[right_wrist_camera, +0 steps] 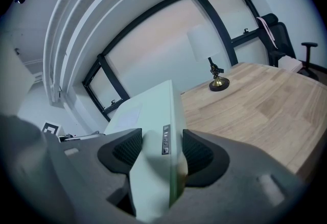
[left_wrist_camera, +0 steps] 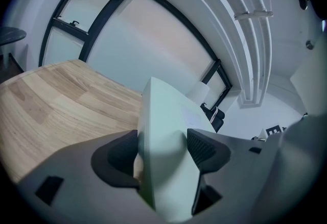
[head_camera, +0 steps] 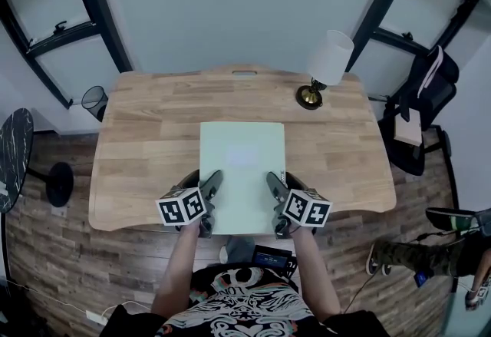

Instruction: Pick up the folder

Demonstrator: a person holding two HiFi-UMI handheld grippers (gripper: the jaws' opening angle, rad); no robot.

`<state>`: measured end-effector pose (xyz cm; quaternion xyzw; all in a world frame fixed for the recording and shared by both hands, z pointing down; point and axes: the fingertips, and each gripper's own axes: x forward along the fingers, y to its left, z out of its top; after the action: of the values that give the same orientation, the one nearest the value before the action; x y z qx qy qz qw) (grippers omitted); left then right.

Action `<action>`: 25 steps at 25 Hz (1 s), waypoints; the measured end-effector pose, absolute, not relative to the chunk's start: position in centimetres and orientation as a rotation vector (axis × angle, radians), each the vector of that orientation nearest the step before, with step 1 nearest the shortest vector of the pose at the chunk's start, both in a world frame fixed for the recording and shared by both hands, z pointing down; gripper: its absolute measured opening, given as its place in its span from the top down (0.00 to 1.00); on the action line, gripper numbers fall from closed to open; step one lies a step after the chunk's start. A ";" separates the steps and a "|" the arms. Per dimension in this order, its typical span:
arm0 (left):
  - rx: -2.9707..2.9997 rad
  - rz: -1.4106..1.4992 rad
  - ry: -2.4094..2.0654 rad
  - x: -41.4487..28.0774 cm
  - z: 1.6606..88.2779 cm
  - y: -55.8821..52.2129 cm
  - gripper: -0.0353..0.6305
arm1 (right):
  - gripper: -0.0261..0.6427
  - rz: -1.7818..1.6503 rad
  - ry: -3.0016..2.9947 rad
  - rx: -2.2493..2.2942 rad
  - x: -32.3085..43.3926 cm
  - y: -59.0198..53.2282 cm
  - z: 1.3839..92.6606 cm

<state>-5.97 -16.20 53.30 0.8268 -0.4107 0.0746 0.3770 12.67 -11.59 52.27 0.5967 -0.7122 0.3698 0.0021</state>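
Note:
A pale green folder (head_camera: 243,174) lies flat over the middle of the wooden table (head_camera: 146,136), its near end at the table's front edge. My left gripper (head_camera: 209,191) is shut on the folder's near left edge, and my right gripper (head_camera: 276,191) is shut on its near right edge. In the left gripper view the folder (left_wrist_camera: 163,151) runs out between the two black pads (left_wrist_camera: 204,147). In the right gripper view the folder (right_wrist_camera: 153,141) sits between the pads (right_wrist_camera: 198,152), a small printed label showing on its edge.
A table lamp (head_camera: 322,71) with a white shade and brass base stands at the table's back right. A black office chair (head_camera: 420,109) is to the right of the table, a wire bin (head_camera: 94,101) to the left, a round dark side table (head_camera: 14,159) at far left.

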 end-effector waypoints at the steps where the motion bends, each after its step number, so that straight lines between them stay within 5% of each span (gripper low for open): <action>1: 2.115 0.193 -1.050 -6.0 53.3 -16.2 0.52 | 0.60 1.161 -2.236 1.873 12.6 -11.6 52.2; 25: 2.138 0.212 -1.059 -5.4 52.6 -15.9 0.52 | 0.60 1.169 -2.230 1.899 13.2 -10.8 52.3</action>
<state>-5.45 -15.88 52.57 0.8312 -0.4116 0.0823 0.3644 13.21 -10.81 52.34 0.6021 -0.7071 0.3707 -0.0061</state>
